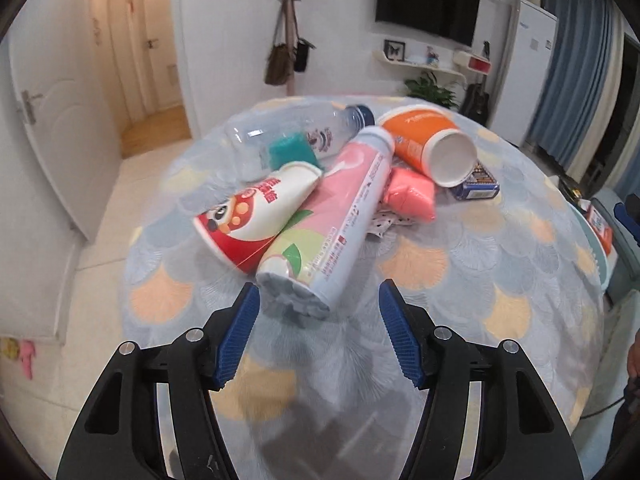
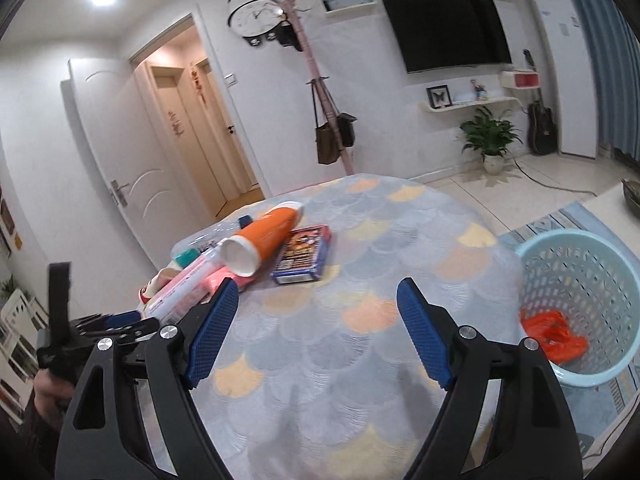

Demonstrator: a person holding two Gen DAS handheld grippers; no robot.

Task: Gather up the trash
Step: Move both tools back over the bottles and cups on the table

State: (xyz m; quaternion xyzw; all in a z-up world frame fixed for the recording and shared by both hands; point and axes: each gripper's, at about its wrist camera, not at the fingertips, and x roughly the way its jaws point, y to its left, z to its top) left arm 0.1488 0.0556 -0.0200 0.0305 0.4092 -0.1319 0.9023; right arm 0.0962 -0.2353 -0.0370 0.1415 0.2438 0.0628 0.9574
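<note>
Left hand-held gripper (image 1: pixel 316 300) jaws apart, nothing between the pads, just short of the pink bottle's (image 1: pixel 332 220) base. Trash pile on the patterned tabletop (image 1: pixel 500 280): red-white cup (image 1: pixel 256 216) on its side touching the pink bottle, clear bottle (image 1: pixel 288 136) behind, orange cup (image 1: pixel 432 144) tipped over, pink pack (image 1: pixel 412 194), blue box (image 1: pixel 478 186).

Beyond my work area I see a dark wall-mounted television (image 2: pixel 448 32), a round clock (image 2: pixel 253 12) beside a pink coat stand (image 2: pixel 316 80) with bags hanging on it, a potted plant (image 2: pixel 490 136) on the floor, a guitar (image 2: pixel 541 122) and blue curtains (image 1: pixel 576 60).
</note>
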